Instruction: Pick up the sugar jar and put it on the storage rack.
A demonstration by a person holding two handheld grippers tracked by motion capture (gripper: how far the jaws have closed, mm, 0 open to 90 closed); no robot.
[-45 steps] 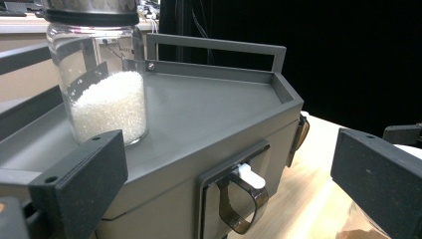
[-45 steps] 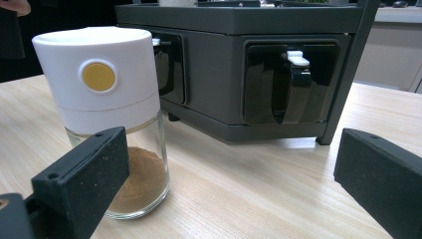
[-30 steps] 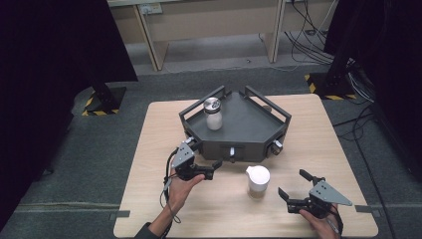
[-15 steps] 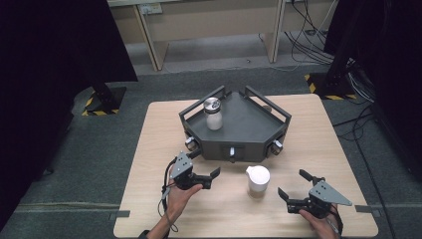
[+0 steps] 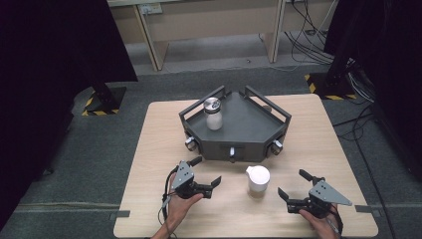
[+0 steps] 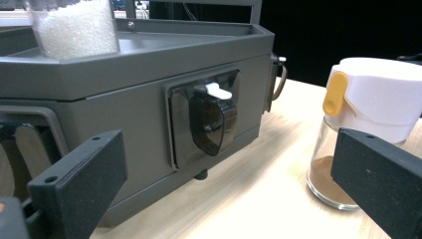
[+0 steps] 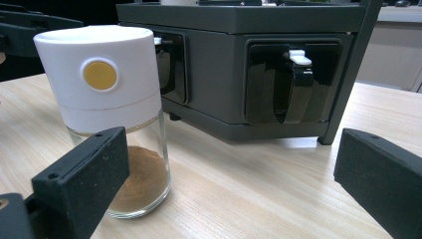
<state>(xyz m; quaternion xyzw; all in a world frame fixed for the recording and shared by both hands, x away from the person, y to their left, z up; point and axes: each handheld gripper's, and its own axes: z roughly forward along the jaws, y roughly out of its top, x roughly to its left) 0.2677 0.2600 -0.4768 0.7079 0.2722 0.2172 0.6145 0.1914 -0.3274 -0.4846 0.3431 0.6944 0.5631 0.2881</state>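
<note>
A dark grey rack (image 5: 259,138) (image 6: 144,64) (image 7: 234,30) stands at the middle of the wooden table. On its top tray sits a jar of white grains (image 5: 213,114) (image 6: 74,27) with a metal lid. In front of the rack stands a glass spice jar (image 5: 258,179) (image 6: 358,139) (image 7: 117,119) with a white cap, a yellow button and brown powder. My left gripper (image 5: 205,172) (image 6: 234,199) is open, low at the rack's front left. To the jar's right, my right gripper (image 5: 294,185) (image 7: 239,199) is open. Neither holds anything.
The rack's front faces carry dark dispenser handles with white tabs (image 6: 214,122) (image 7: 293,84). Bare table top (image 5: 159,129) lies left and right of the rack. Beyond the table are grey floor, desk legs (image 5: 152,35) and cables (image 5: 303,30).
My left gripper has drawn back from the rack's left front corner toward the table's near edge and turned to the right. The right gripper and both jars have stayed put.
</note>
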